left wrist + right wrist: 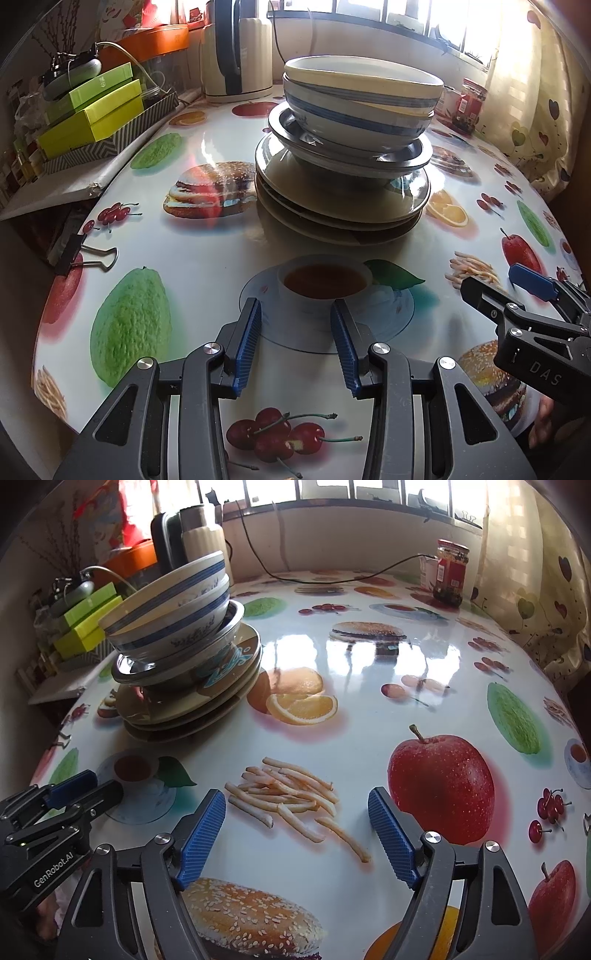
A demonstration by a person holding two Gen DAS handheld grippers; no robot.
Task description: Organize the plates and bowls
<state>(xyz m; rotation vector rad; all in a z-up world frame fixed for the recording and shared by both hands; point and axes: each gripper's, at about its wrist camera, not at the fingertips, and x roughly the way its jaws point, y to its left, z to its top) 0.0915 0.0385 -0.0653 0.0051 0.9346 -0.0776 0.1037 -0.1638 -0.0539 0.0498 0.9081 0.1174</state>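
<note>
Stacked tableware, upper centre of frame
Two bowls (360, 99) nested atop plates (343, 195); left gripper (295, 347) and right gripper (297, 834) open, empty.

Lower plates (343, 218) mostly hidden under bowls (362, 99); jar (450, 572) label too small to read.

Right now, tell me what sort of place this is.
Probably a home kitchen or dining corner: stacked bowls and plates on a food-print tablecloth, an electric kettle and a sauce jar near the window.
</note>
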